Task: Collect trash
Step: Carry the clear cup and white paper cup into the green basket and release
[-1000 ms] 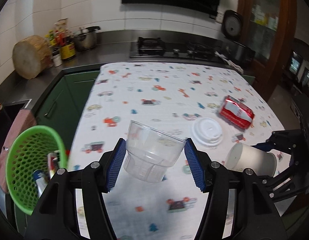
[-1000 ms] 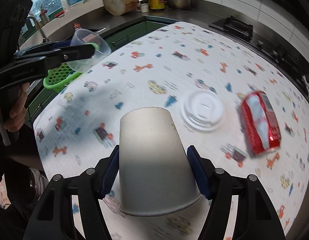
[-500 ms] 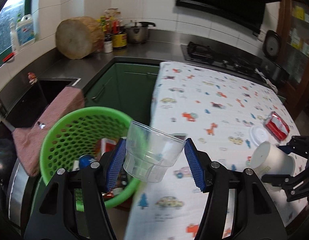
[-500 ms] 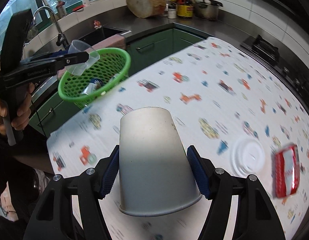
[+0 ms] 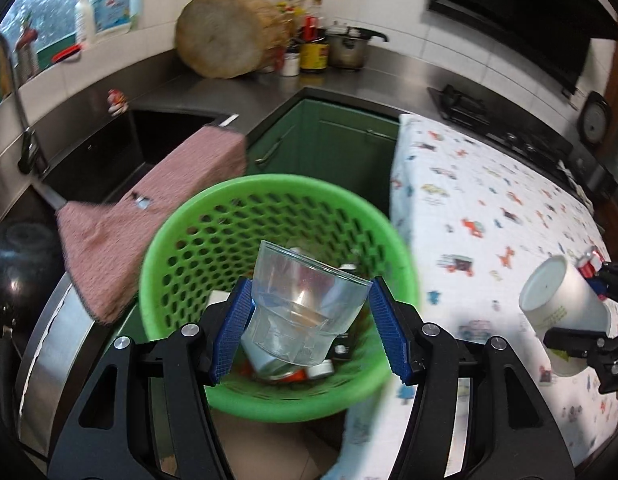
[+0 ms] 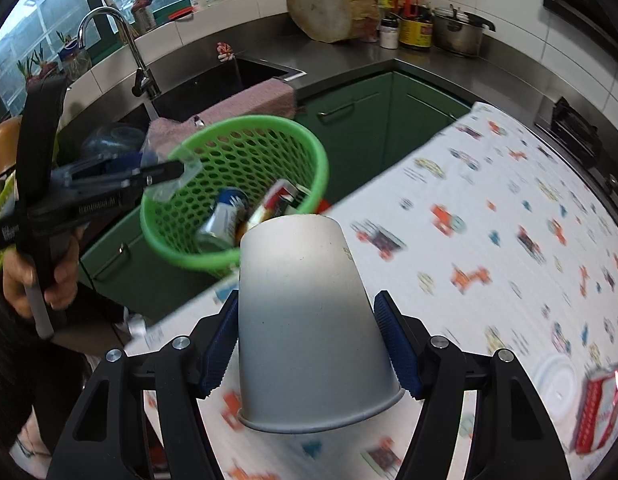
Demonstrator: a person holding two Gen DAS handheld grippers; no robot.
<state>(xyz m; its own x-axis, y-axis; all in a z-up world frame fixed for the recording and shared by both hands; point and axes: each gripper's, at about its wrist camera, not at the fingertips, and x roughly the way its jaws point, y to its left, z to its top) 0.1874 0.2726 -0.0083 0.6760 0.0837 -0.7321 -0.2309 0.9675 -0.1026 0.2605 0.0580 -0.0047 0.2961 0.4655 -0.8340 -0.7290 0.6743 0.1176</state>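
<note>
Over bin point(image 5: 181, 248): left gripper point(image 5: 309, 326) clamps clear cup point(image 5: 301, 312), poised for drop. Beside bin, over table point(image 6: 509, 216), right gripper point(image 6: 309, 342) clamps paper cup point(image 6: 309, 320), queued next.

The basket point(image 6: 245, 160) stands just off the table's point(image 6: 509, 240) left edge, before the sink point(image 6: 213, 84), with cans point(image 6: 225, 220) inside. A lid point(image 6: 557, 372) and a can point(image 6: 599, 408) lie on the table near its right edge, side by side.

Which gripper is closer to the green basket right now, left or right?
Left. The left gripper holds the clear plastic cup directly over the green basket. The right gripper, holding the paper cup, is over the table edge beside it.
</note>
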